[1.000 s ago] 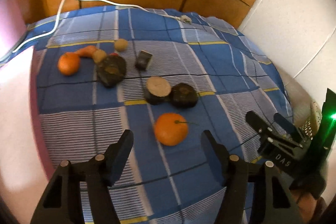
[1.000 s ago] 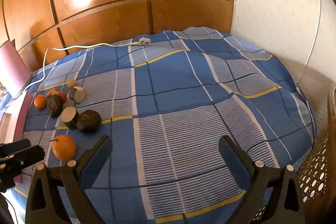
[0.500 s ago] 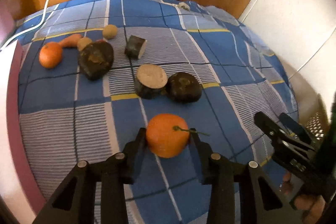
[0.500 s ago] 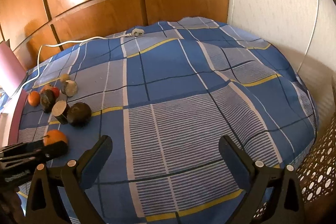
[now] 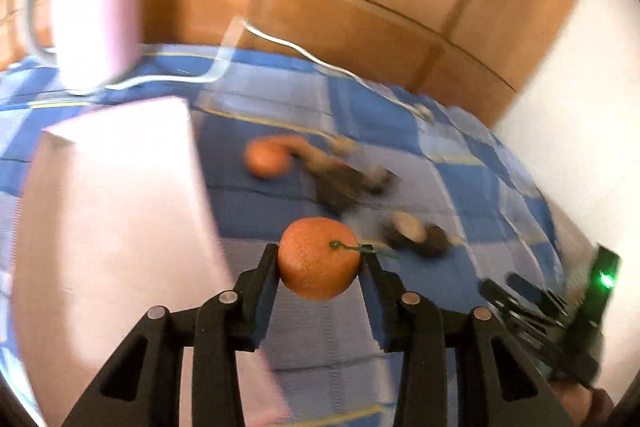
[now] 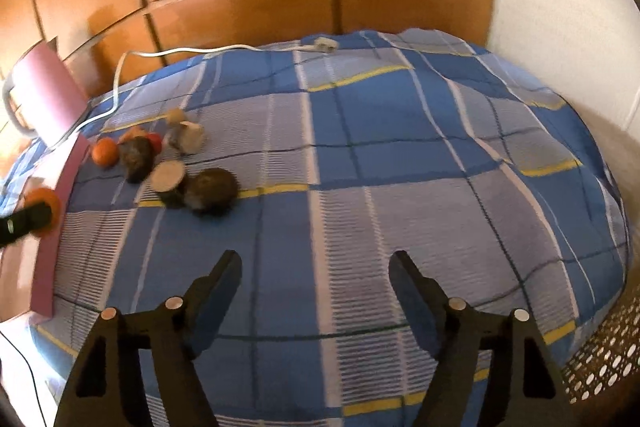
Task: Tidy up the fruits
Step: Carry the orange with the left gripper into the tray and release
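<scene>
My left gripper (image 5: 319, 259) is shut on an orange (image 5: 319, 258) with a green stem and holds it above the bed, next to a pink box (image 5: 112, 227). In the right wrist view the same orange (image 6: 42, 207) sits at the far left over the pink box (image 6: 60, 203). A second orange (image 6: 105, 153), dark round fruits (image 6: 212, 189), a cut piece (image 6: 170, 177) and small pale pieces (image 6: 190, 139) lie on the blue checked blanket (image 6: 380, 167). My right gripper (image 6: 314, 269) is open and empty above the blanket. It also shows in the left wrist view (image 5: 516, 297).
A pink lid (image 6: 48, 95) stands upright at the far left. A white cable (image 6: 180, 53) and plug run along the bed's far edge. Wooden panels stand behind, a white wall to the right. A perforated basket (image 6: 604, 359) is at the lower right.
My left gripper has lifted the orange off the blanket and swung left toward the pink box. The right gripper has shifted slightly, still open.
</scene>
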